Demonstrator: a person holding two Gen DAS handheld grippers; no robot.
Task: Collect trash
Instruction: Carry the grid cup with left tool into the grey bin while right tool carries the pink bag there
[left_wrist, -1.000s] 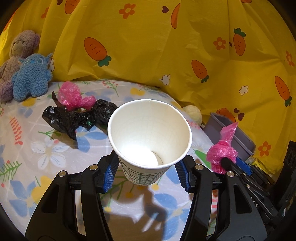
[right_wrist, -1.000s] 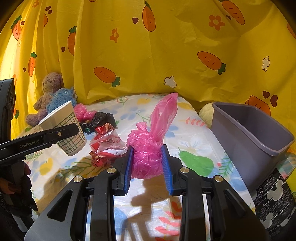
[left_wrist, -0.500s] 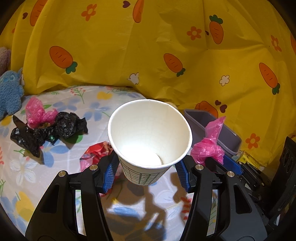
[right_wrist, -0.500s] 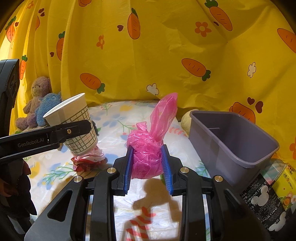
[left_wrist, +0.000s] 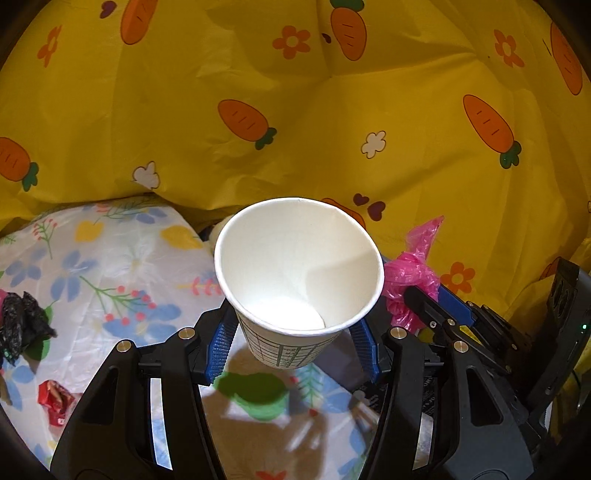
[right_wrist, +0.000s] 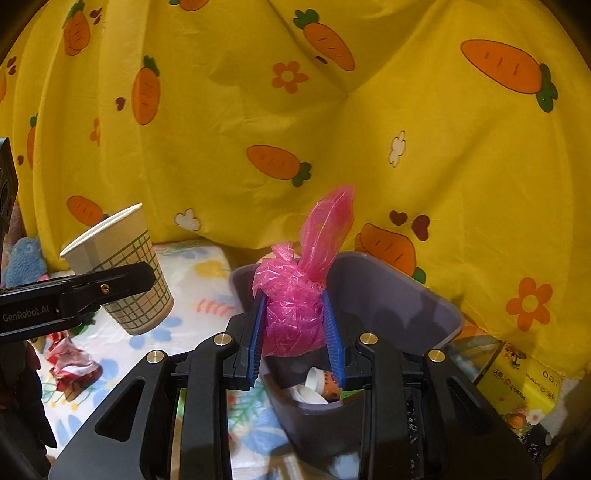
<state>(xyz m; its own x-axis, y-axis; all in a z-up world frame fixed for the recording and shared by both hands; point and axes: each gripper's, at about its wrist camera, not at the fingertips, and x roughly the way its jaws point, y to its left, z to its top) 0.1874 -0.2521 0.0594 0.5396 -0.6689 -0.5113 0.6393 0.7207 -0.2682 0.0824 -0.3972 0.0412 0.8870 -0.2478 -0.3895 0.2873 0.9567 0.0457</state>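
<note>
A: Right gripper (right_wrist: 297, 332), what's it got?

B: Blue pads (right_wrist: 330, 325) clamped on a crumpled pink plastic bag (right_wrist: 295, 306), centre of the right wrist view. Bag's tail sticks up toward the yellow carrot curtain (right_wrist: 332, 129).

A: Where's that vs. the bin?

B: Bag sits over the open top of the grey bin (right_wrist: 406, 306), centre-right of frame, held up clear of the contents. Lower centre, inside the bin, some white cups or lids and a brownish cup; can't tell more.

A: And the left gripper (left_wrist: 293, 341)?

B: Pinching a white paper cup (left_wrist: 299, 273) w/ a green grid print, mouth toward the camera and tilted, inside looks bare. Centre of the left wrist view. Same cup shows at the left edge of the right wrist view, held off the table.

A: Table?

B: White floral tablecloth (left_wrist: 110, 266), left half of the left wrist view. Black crumpled bag (left_wrist: 20, 325) at the far left edge, red wrapper (left_wrist: 55, 398) at lower left. In the right view the red-and-white wrapper lies under the left gripper's arm, lower left.

A: Anything else?

B: Blue plush toy (right_wrist: 24, 258) at the left edge of the right view, partly cut off. Yellow printed boxes (right_wrist: 517, 387) at lower right, beside the bin. In the left view the pink bag and right gripper show at centre-right, bin mostly hidden behind the cup.
</note>
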